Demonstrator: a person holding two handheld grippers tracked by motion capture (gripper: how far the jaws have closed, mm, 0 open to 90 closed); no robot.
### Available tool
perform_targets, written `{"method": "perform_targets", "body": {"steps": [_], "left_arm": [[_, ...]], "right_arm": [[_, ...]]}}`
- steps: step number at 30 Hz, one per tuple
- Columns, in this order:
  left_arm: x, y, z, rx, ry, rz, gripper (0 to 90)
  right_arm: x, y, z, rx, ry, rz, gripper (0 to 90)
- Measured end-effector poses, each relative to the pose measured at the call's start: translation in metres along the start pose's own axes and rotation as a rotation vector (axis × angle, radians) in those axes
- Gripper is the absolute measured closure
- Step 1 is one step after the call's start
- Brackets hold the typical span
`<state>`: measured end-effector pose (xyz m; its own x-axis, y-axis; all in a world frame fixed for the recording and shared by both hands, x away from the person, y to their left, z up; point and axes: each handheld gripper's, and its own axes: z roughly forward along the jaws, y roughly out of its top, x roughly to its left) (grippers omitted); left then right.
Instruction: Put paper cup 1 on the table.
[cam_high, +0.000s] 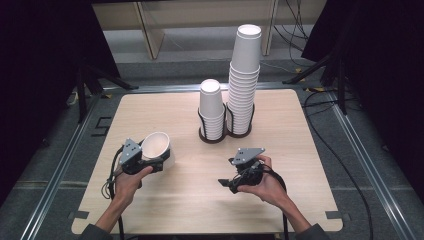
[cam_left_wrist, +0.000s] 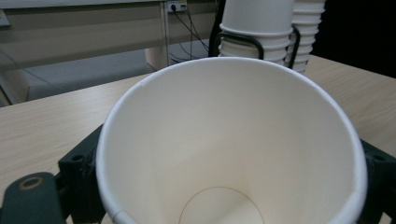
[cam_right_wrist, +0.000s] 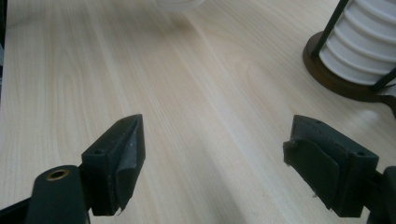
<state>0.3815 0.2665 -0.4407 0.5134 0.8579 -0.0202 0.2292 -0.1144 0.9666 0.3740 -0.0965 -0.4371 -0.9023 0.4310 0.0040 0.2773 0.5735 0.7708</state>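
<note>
The left gripper (cam_high: 150, 161) fingers clasp a tilted paper cup (cam_high: 157, 147), probably bound for the stacks (cam_high: 220, 112), while the right gripper (cam_high: 235, 181) fingers gape idle above the tabletop (cam_high: 200, 200).

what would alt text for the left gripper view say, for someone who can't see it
A white paper cup, held between the left gripper's two black jaws, opens toward the camera so its bare inside and round bottom show. Behind it on the pale wooden table stand two stacks of white cups in a black wire holder.
</note>
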Motion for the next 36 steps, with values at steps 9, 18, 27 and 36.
{"method": "perform_targets", "body": {"steps": [9, 18, 27, 36], "left_arm": [[0.023, -0.001, 0.025, 0.028, 0.051, 0.005, 10.6], [0.046, -0.002, 0.053, 0.041, 0.107, -0.025, 10.5], [0.059, -0.004, 0.067, 0.043, 0.142, -0.019, 10.4], [0.067, -0.009, 0.080, 0.045, 0.164, -0.012, 10.0]], "right_arm": [[0.001, -0.005, -0.001, 0.015, 0.007, 0.004, 20.0], [0.001, -0.009, -0.002, 0.022, 0.001, -0.003, 20.3], [0.002, -0.011, -0.003, 0.026, 0.009, 0.006, 20.3], [0.002, -0.011, -0.004, 0.019, 0.014, 0.006, 20.3]]}}
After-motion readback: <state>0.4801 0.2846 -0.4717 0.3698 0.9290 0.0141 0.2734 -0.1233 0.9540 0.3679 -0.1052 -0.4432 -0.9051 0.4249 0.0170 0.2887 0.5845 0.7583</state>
